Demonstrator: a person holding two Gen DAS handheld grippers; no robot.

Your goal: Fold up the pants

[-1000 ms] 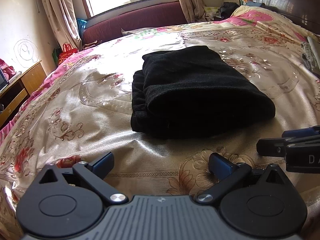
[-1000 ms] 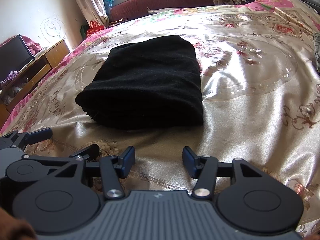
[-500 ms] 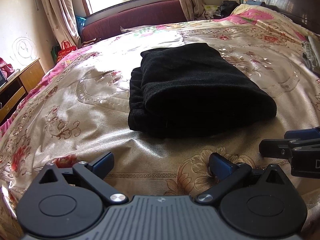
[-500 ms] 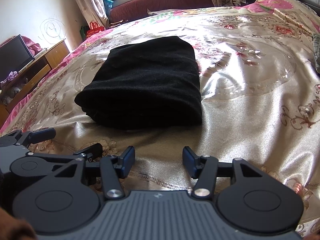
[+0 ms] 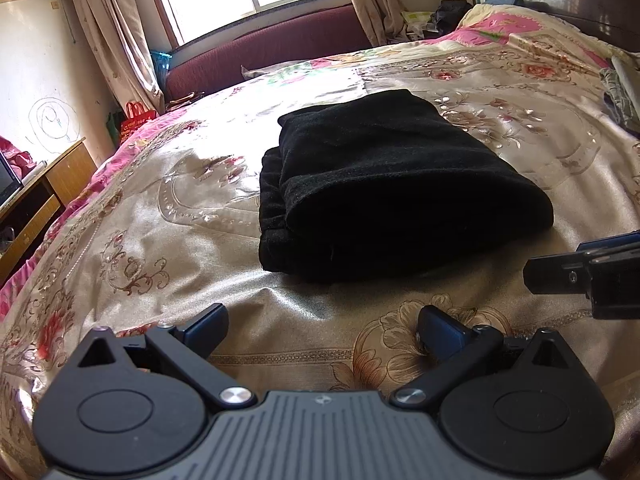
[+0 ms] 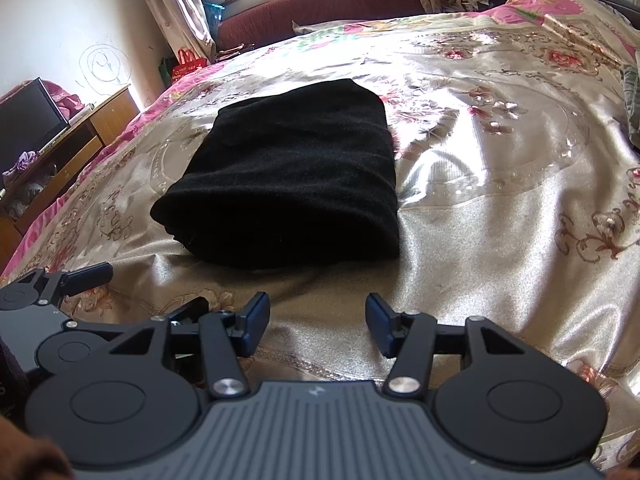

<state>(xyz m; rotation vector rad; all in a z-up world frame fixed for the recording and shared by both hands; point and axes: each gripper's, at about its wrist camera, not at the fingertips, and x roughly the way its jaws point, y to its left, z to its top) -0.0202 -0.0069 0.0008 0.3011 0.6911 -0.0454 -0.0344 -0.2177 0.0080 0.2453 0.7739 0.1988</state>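
While the black pants (image 5: 384, 196) lie as a compact folded bundle near the middle of the bed (image 5: 168, 248), both tools sit apart from them on the near side. On the left gripper (image 5: 320, 326) the jaws stand wide and empty; on the right gripper (image 6: 318, 322) they are also apart, holding nothing. Folding looks essentially finished. Any tidy-up should be light: press the top layer flat and square the offset left edge without dragging the slippery satin cover.
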